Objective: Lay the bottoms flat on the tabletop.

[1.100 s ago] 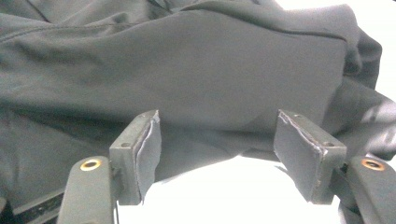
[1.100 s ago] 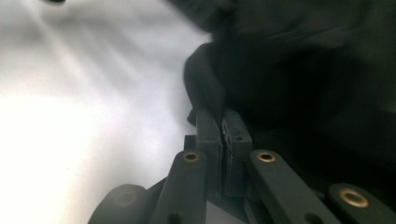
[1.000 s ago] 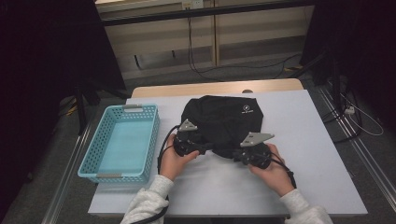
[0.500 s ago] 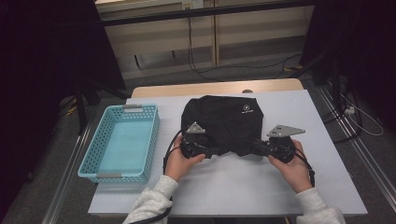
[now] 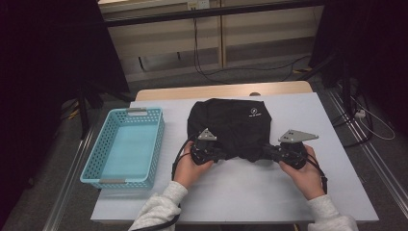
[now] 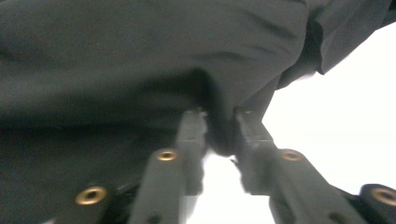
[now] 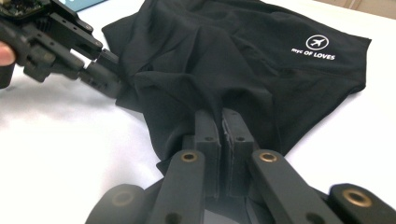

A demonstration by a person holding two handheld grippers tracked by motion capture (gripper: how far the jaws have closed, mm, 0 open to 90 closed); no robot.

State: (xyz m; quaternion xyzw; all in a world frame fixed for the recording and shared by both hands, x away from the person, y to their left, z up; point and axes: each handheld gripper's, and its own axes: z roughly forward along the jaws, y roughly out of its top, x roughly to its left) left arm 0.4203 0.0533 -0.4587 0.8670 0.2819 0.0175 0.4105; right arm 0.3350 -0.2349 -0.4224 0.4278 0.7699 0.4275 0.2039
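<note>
We work at a white table (image 5: 250,192) with a turquoise basket (image 5: 126,144) well to the left of our left gripper (image 5: 217,153). Ahead of both tools lies the black garment (image 5: 231,122), crumpled, its near edge drawn toward us. Our right gripper (image 7: 222,122) is clamped on a fold of that hem, likely to stretch the cloth flat. The left jaws have just been closing on a bunch of fabric (image 6: 219,133) and now pinch it.
</note>
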